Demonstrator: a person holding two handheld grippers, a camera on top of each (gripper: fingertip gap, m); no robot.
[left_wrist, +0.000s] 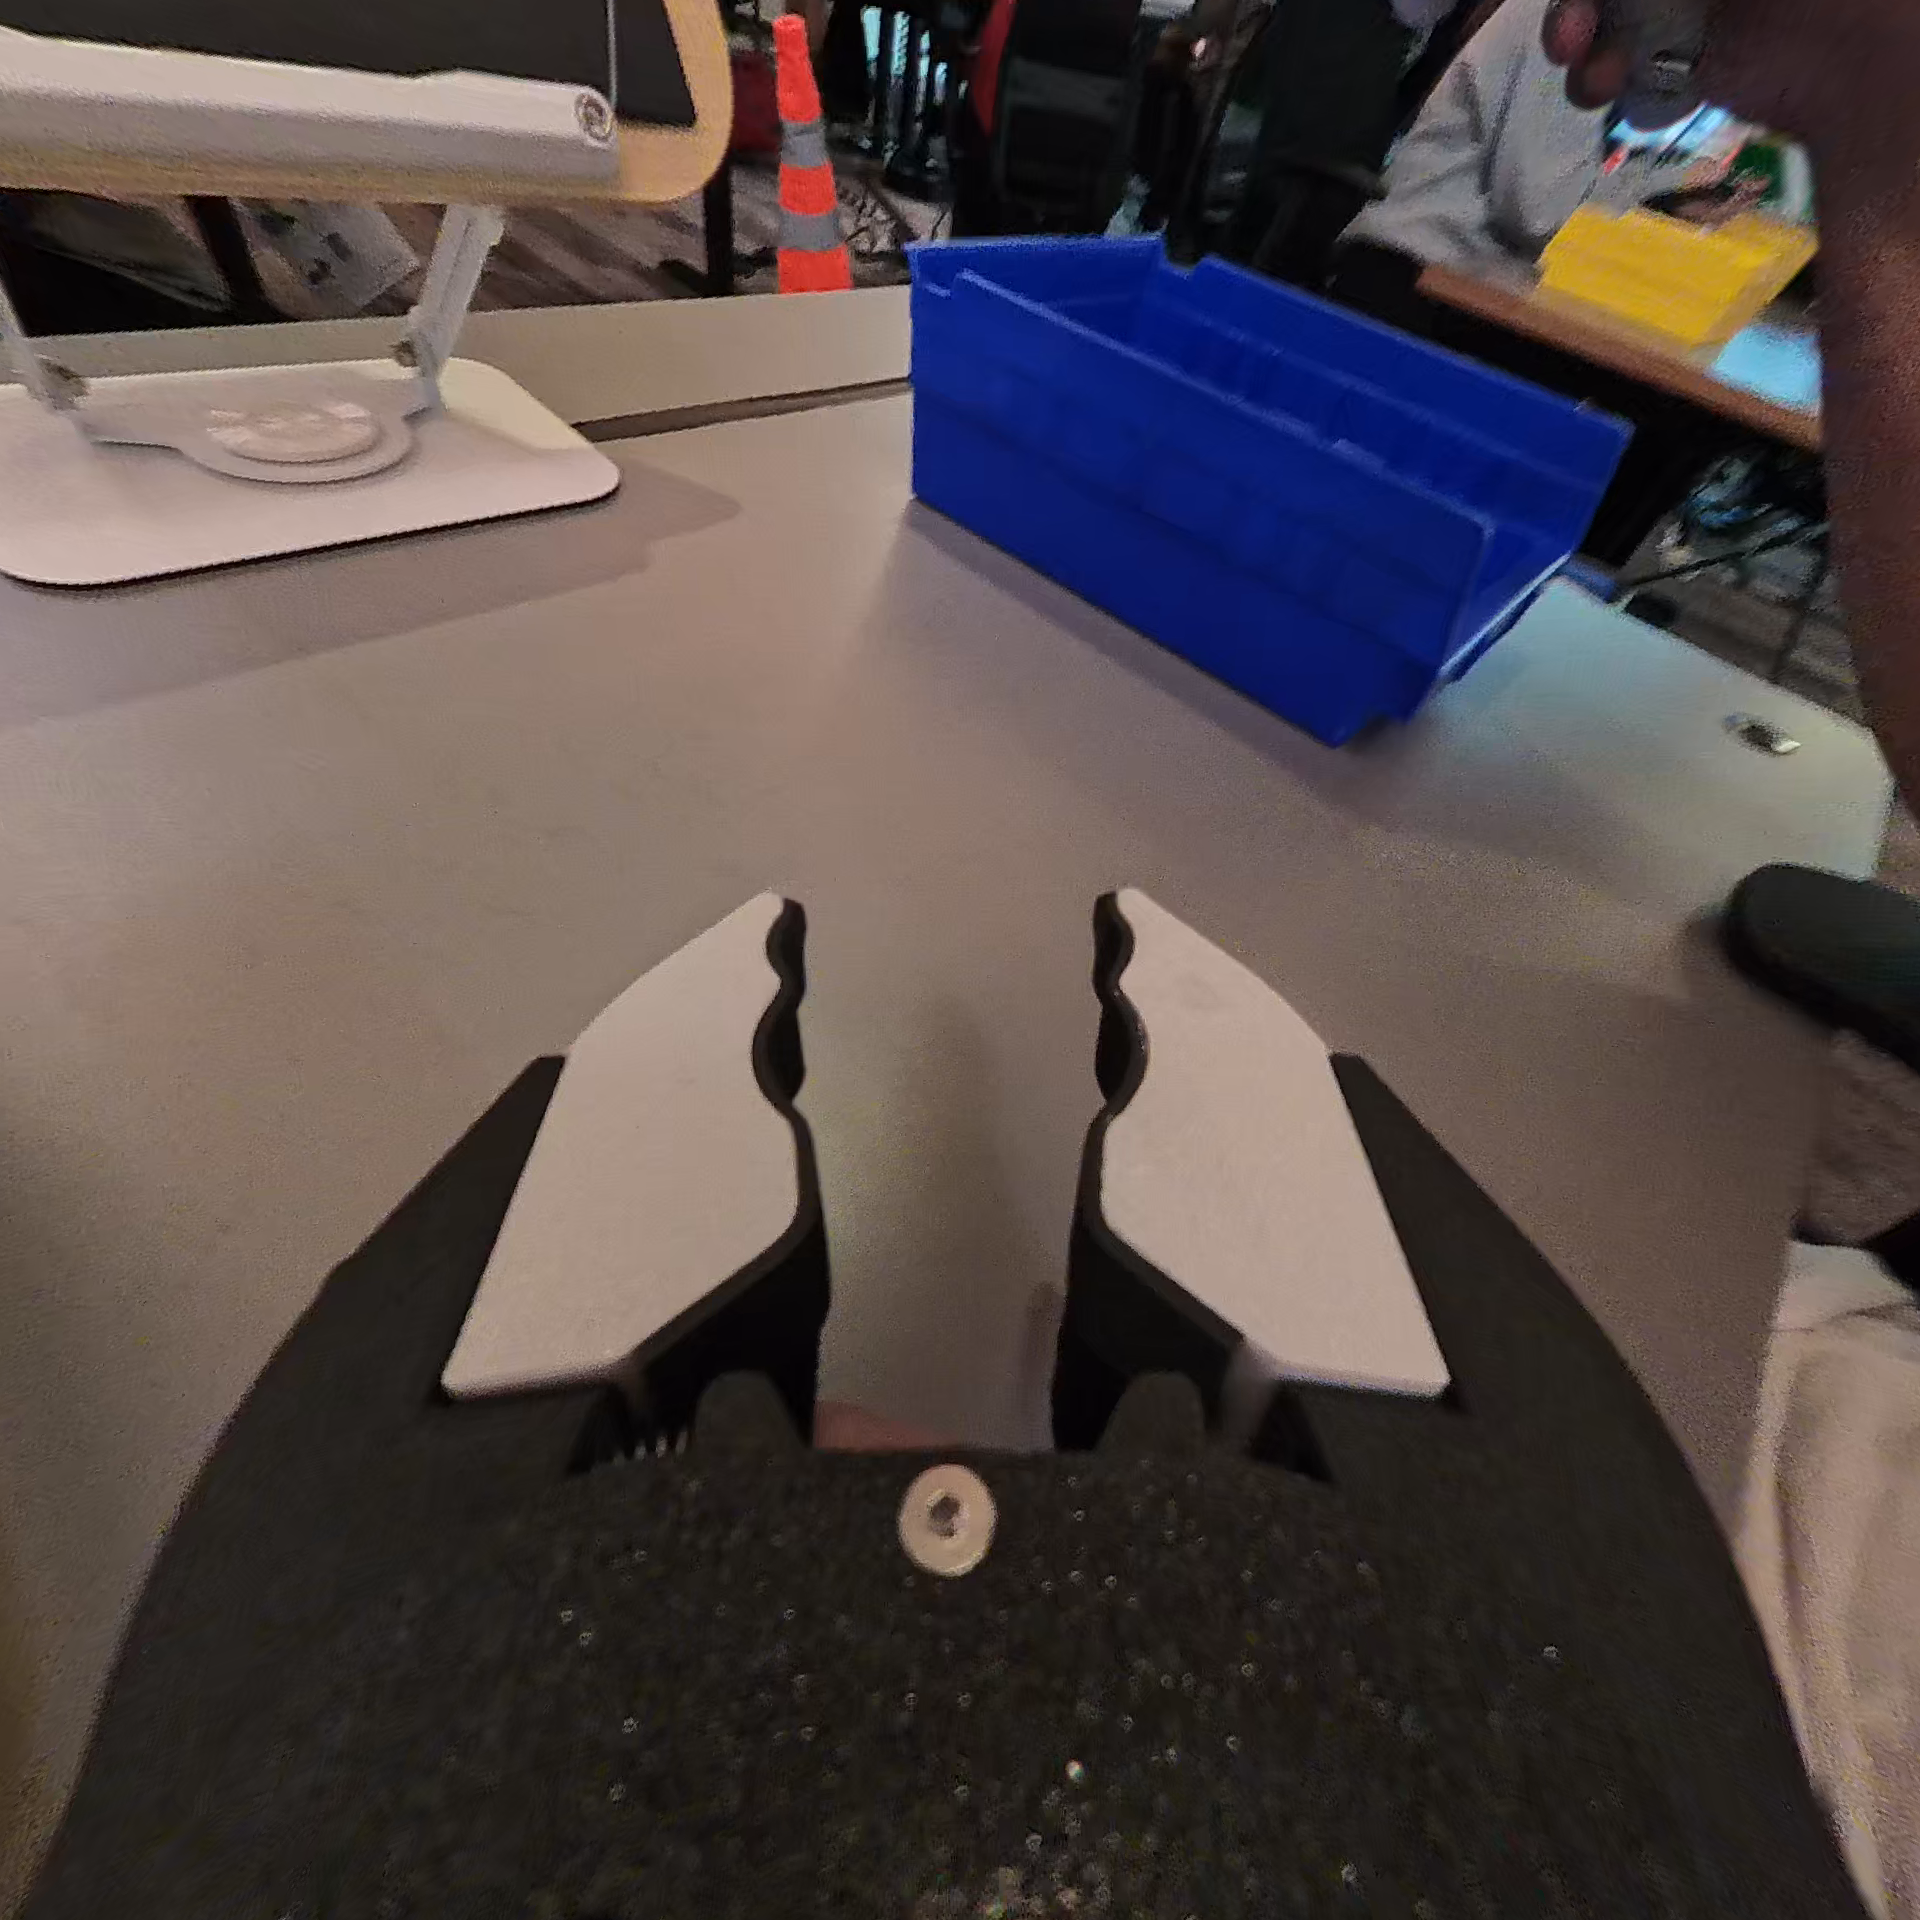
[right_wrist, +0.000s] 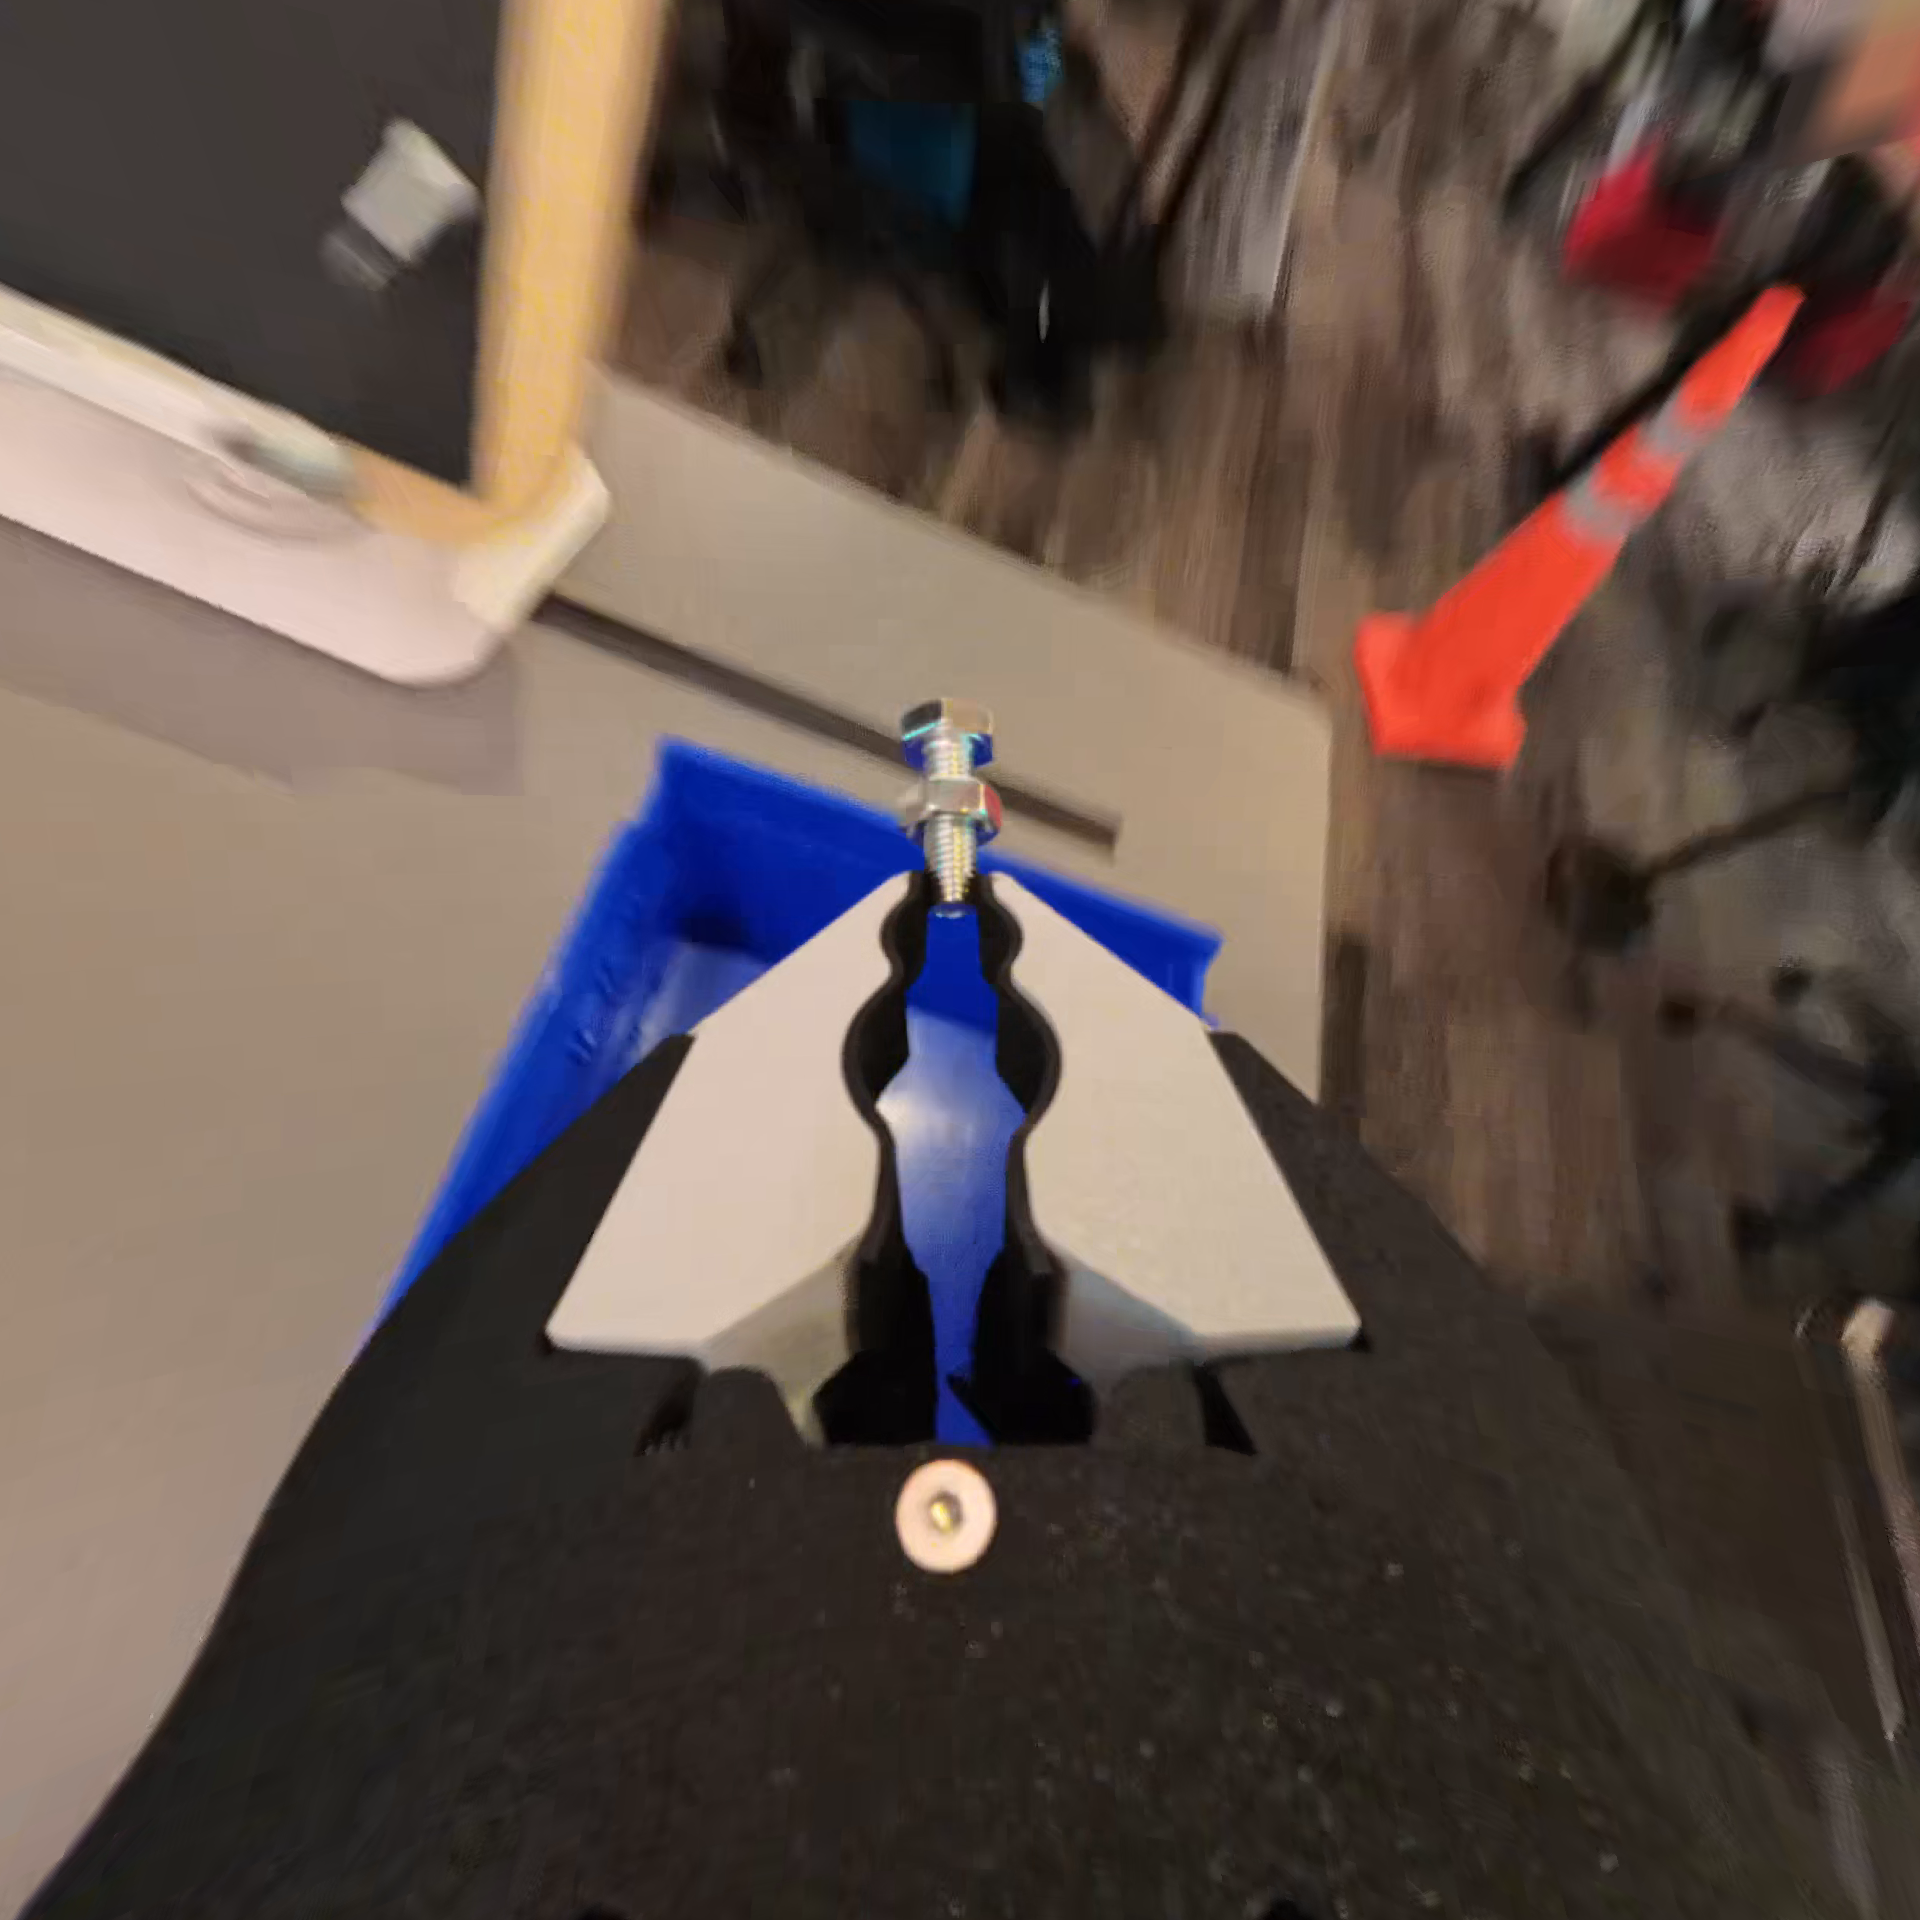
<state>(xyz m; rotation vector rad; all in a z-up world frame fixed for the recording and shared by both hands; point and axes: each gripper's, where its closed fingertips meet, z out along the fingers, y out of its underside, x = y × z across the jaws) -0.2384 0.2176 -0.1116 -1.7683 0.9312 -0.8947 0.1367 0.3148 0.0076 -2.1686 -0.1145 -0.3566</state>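
My right gripper is shut on the threaded end of a silver bolt with a nut on it. The bolt sticks out past the fingertips, head away from me, above a blue plastic bin. My left gripper is open and empty, low over the grey table, with only bare table between its fingers. The same blue bin stands ahead of it to the right. A dark rounded part shows at the right edge of the left wrist view; I cannot tell what it is.
A white stand carrying a wood-framed board stands at the back left of the table. An orange traffic cone stands on the floor beyond. People sit at another table with a yellow bin at the far right. Across from one pair of fingers to the other is roughly 40 cm.
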